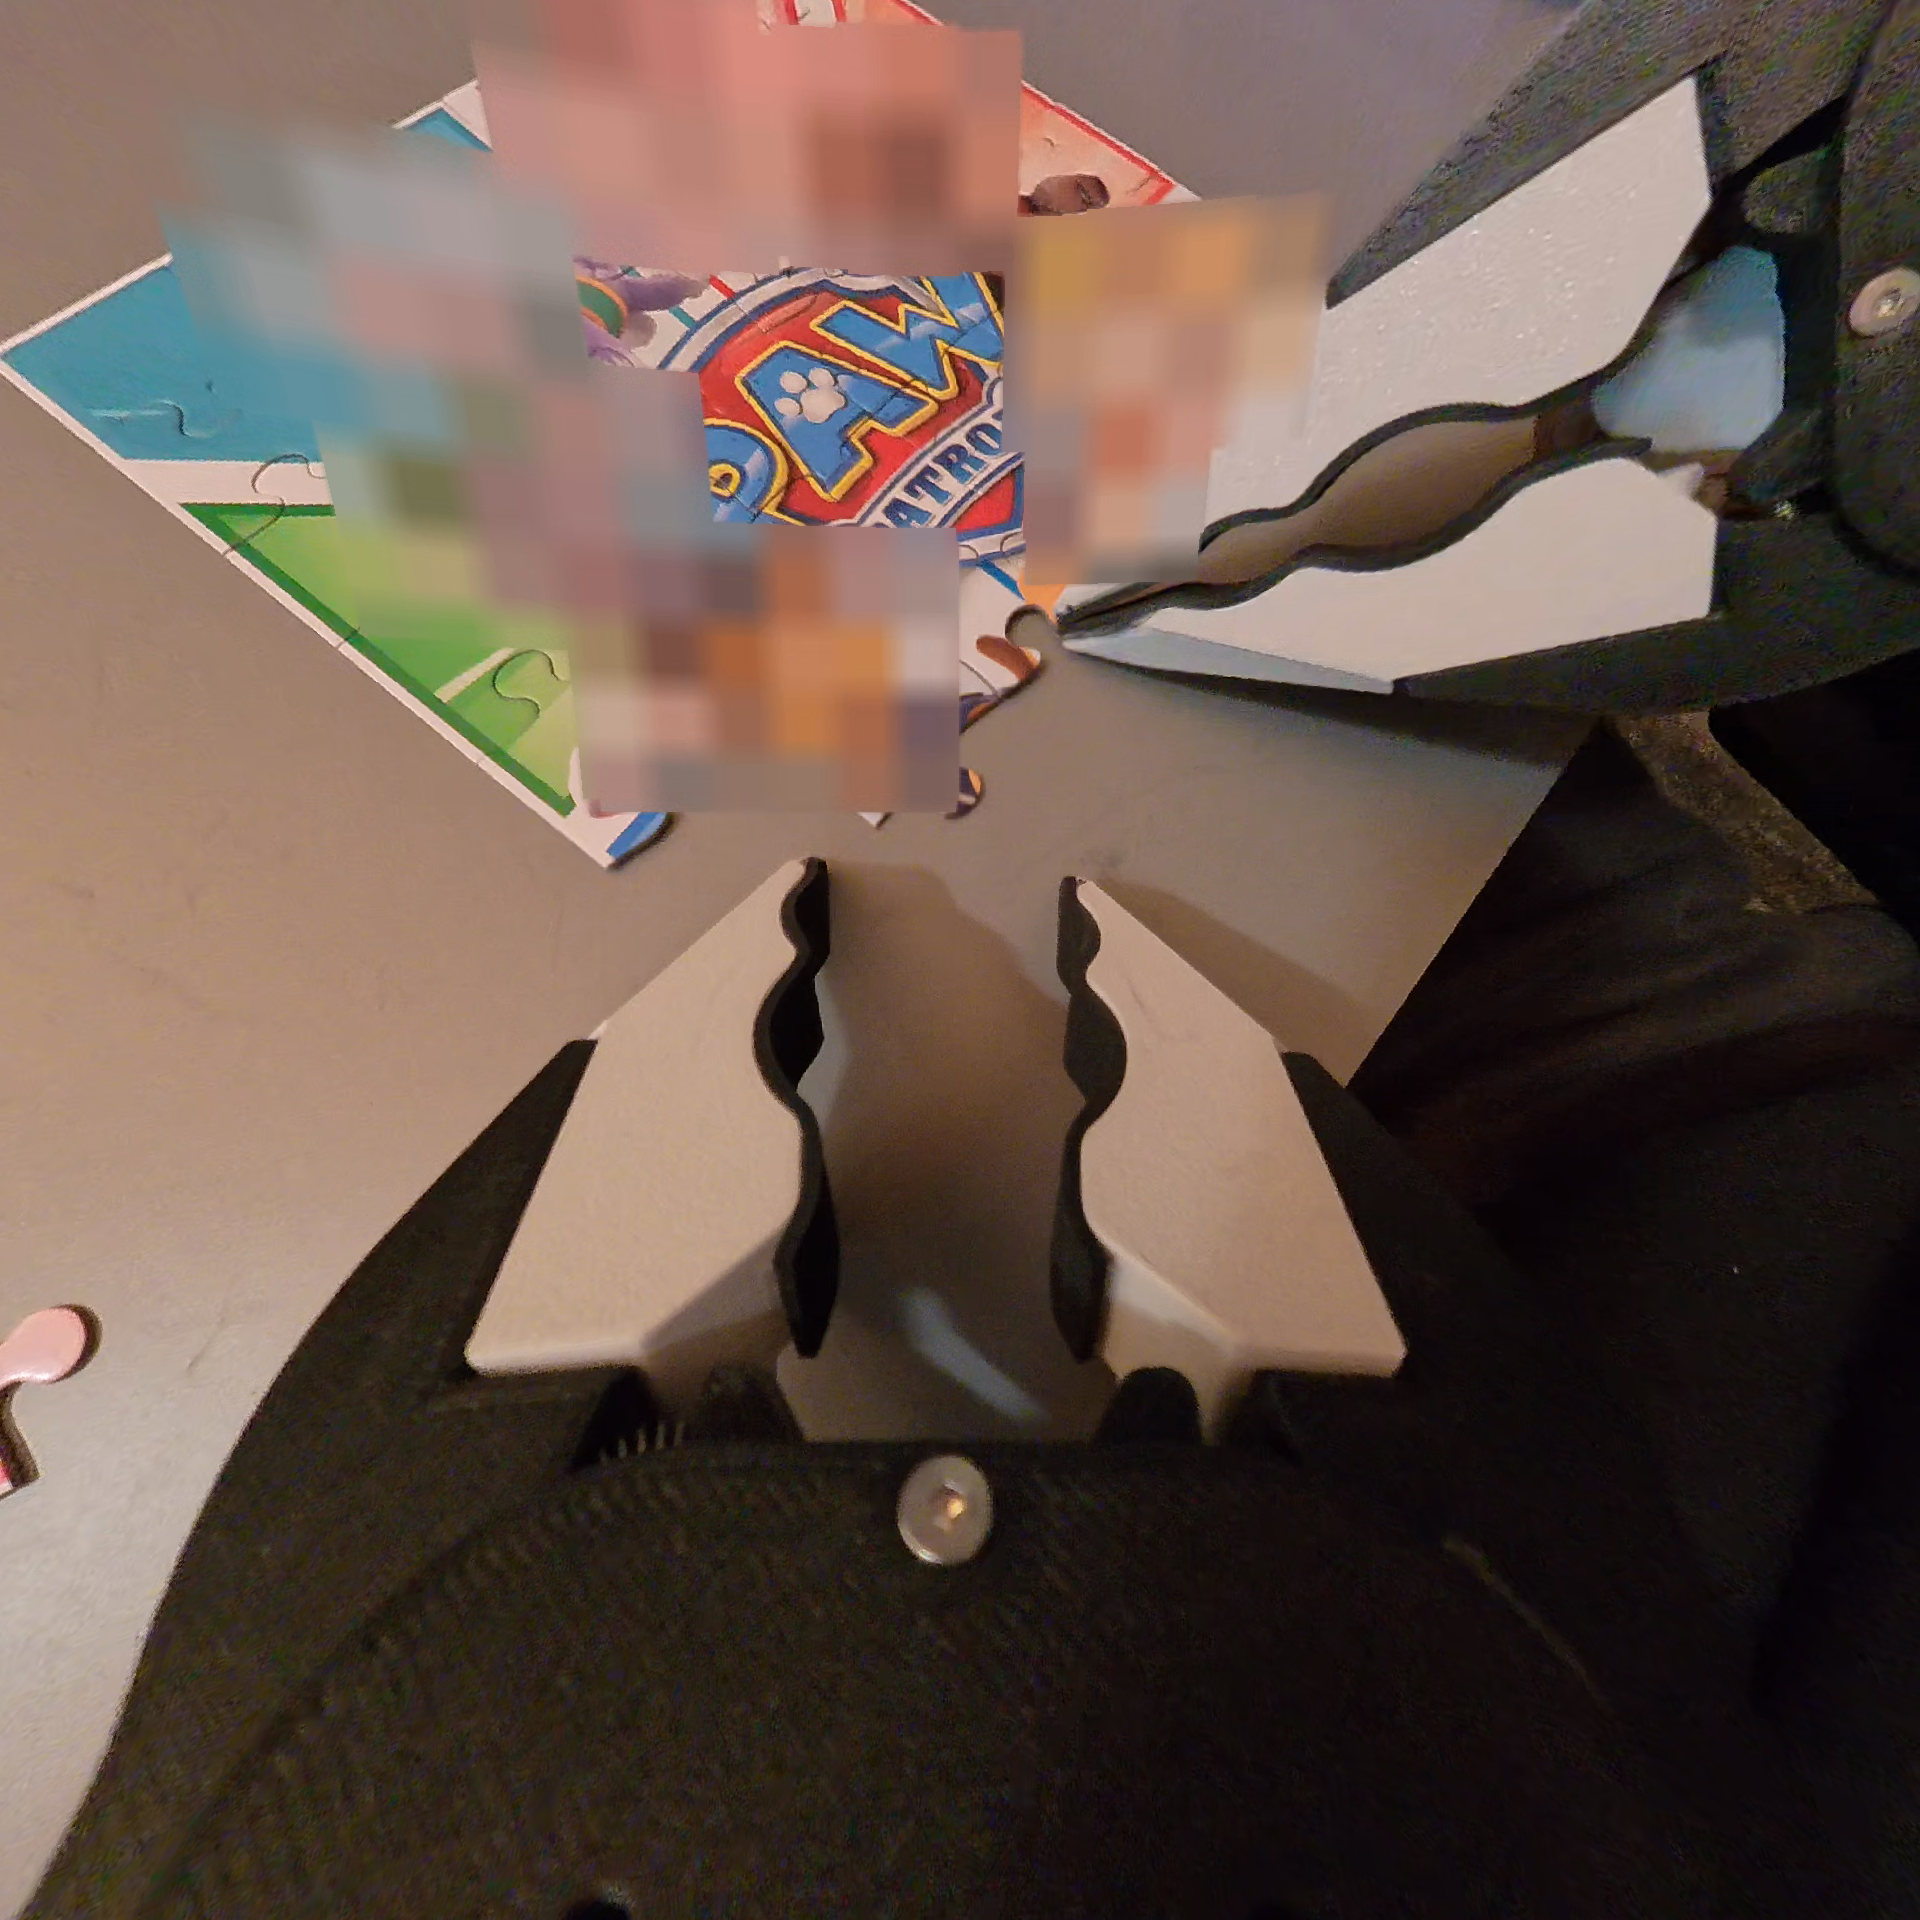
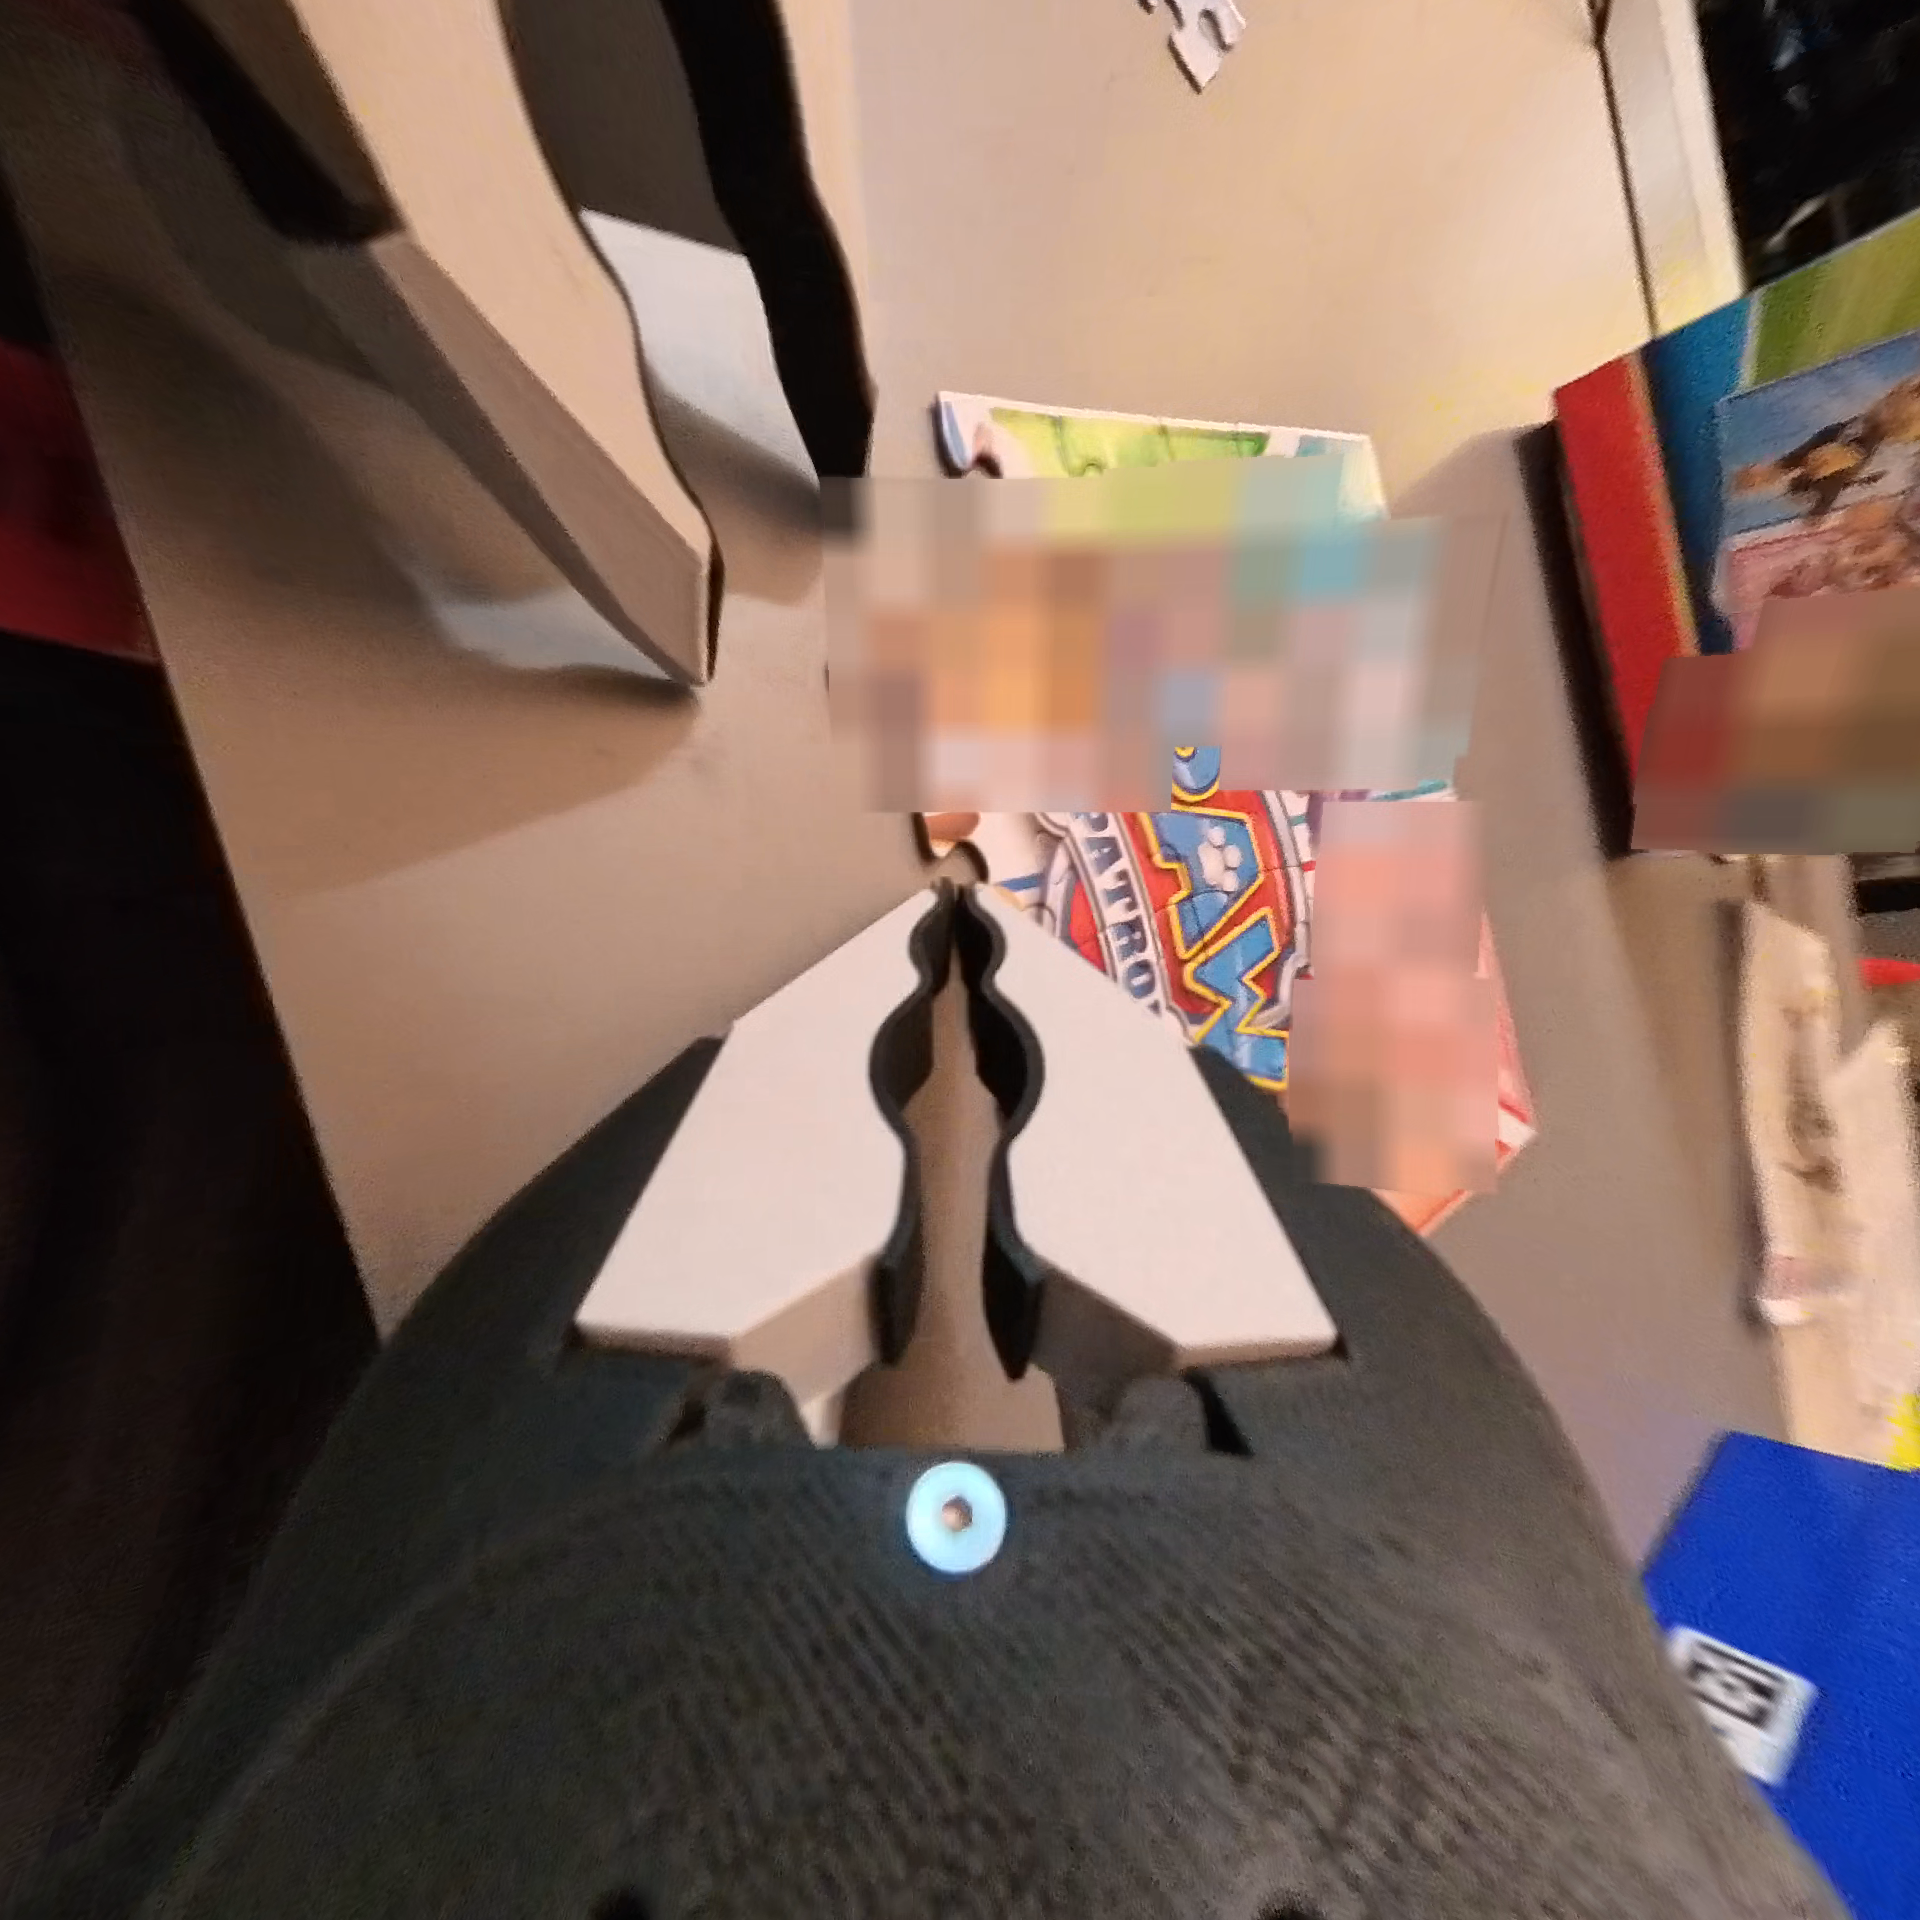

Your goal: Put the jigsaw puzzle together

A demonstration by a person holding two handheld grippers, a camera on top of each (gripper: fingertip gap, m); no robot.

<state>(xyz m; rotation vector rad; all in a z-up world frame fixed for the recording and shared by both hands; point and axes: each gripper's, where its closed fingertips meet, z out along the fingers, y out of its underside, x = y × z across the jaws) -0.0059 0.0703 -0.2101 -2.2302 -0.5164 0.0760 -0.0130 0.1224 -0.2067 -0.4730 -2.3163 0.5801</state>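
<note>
The partly assembled jigsaw puzzle (image 1: 862, 395) lies flat on the grey table (image 1: 208, 1039), with a green and blue border and a red and blue emblem in the middle. My left gripper (image 1: 940, 873) is open and empty, just short of the puzzle's near edge. My right gripper (image 1: 1065, 621) comes in from the right, its fingers shut, with the tips at the puzzle's edge beside a round notch. In the right wrist view its tips (image 2: 951, 894) meet against the puzzle (image 2: 1195, 914) with nothing visible between them. The left gripper (image 2: 779, 499) shows open at upper left.
A loose pink puzzle piece (image 1: 42, 1351) lies at the left edge of the table, and another loose piece (image 2: 1205, 31) lies farther off. A red and blue picture box (image 2: 1621, 582) stands at the right. A blue object with a printed marker (image 2: 1818, 1621) sits at lower right. Tip to tip, the grippers are about 6 cm apart.
</note>
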